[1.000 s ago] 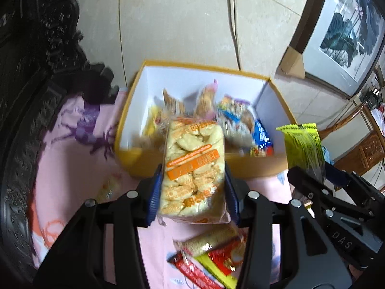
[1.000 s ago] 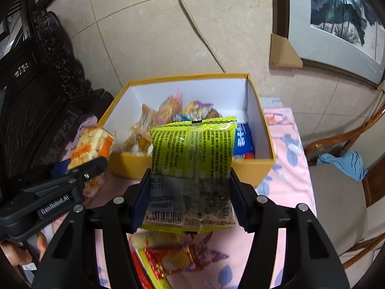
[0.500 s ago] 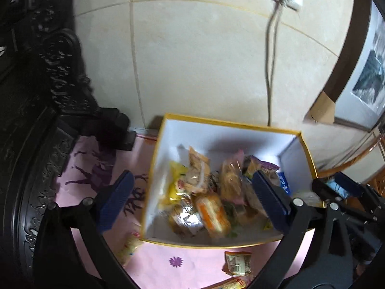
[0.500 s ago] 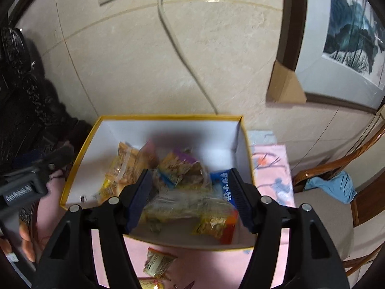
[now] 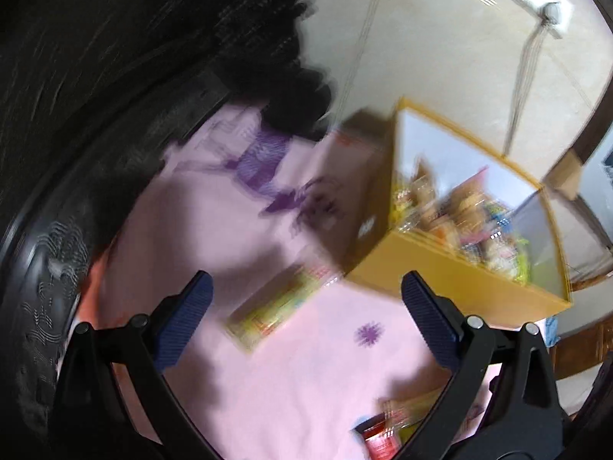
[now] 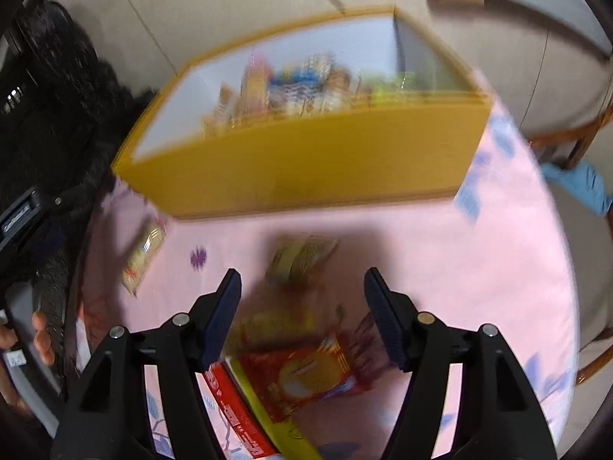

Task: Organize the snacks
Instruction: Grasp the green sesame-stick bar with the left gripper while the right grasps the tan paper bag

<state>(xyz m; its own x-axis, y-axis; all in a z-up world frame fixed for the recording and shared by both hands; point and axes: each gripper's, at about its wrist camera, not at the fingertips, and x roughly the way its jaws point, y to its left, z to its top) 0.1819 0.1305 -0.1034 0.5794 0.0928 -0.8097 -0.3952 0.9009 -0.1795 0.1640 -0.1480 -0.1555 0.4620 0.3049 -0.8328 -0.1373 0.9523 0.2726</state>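
Now we see both views blurred. Our left gripper [image 5: 306, 310] has its jaws spread wide and empty, a yellow snack pack [image 5: 276, 308] lying on the pink table [image 5: 306, 375] between them. Our right gripper [image 6: 302, 306] is also released, jaws just opened further, a red packet [image 6: 306, 375] at 6 o'clock. The yellow box [image 6: 306, 161] of snacks sits at 12 o'clock.
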